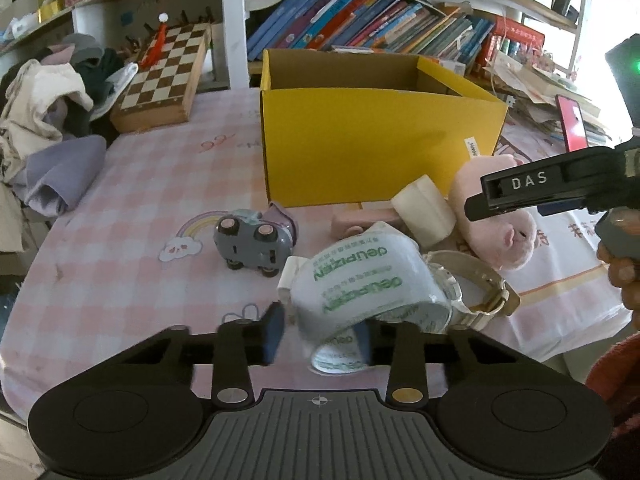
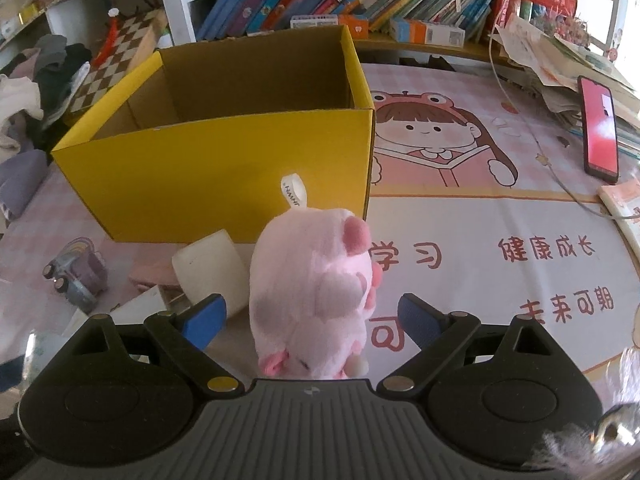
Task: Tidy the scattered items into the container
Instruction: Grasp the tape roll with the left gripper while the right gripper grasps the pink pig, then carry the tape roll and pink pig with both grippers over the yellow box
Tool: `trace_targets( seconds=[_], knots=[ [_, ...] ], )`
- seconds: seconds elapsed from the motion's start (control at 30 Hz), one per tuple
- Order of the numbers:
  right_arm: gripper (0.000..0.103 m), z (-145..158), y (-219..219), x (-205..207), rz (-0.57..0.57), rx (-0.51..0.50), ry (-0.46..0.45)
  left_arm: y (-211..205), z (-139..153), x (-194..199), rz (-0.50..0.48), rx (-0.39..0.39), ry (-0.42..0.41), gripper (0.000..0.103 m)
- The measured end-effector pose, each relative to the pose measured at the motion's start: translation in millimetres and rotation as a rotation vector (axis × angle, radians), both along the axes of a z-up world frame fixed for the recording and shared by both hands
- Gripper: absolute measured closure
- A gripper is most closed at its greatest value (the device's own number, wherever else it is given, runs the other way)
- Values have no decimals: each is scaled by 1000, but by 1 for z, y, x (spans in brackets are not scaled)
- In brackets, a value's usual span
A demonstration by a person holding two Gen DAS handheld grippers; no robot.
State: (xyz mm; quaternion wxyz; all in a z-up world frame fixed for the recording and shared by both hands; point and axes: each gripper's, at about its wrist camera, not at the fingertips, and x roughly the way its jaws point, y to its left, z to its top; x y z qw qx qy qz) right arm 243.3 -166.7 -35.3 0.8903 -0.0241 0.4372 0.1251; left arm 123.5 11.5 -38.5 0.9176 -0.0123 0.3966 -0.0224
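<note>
My left gripper (image 1: pixel 318 336) is shut on a white tissue pack with green print (image 1: pixel 360 284), low on the pink checked tablecloth. A grey toy car (image 1: pixel 252 240) lies on its side to the left. A beige-strapped wristwatch (image 1: pixel 476 292) sits right of the pack. Behind them are a cream tape roll (image 1: pixel 424 210) and a pink flat piece (image 1: pixel 360 220). My right gripper (image 2: pixel 312 320) is open around a pink plush pig (image 2: pixel 308 292), its blue pads clear of both sides. The open yellow cardboard box (image 2: pixel 224 176) stands just behind, and nothing shows inside it.
A folded chessboard (image 1: pixel 160 84) and a heap of clothes (image 1: pixel 48 120) fill the back left. A red-screened phone (image 2: pixel 598 132) rests on stacked papers at the right, with a white cable beside it. Bookshelves run along the back. A hand (image 1: pixel 624 276) holds the right tool.
</note>
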Motion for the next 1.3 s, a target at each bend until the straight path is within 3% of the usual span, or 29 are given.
trace_targets(
  seconds=[0.1, 0.2, 0.27, 0.3, 0.53, 0.73, 1.3],
  knots=[
    [17, -4, 2, 6, -4, -4, 14, 2, 1, 0, 7, -11, -5, 81],
    [38, -7, 1, 12, -12, 0, 38, 9, 2, 1, 27, -38, -12, 89],
    [42, -7, 0, 13, -15, 2, 33, 13, 3, 1, 40, -60, -20, 91],
    [51, -6, 0, 13, -10, 4, 26, 14, 3, 2, 44, -68, -23, 92],
    [55, 3, -6, 4, -9, 30, -7, 23, 8, -2, 72, -114, -58, 98],
    [55, 19, -9, -17, 27, 60, -89, 25, 14, -8, 73, -129, -91, 99],
    [55, 48, -13, -78, 117, 107, -209, 28, 40, -32, 67, -137, -191, 99]
  ],
)
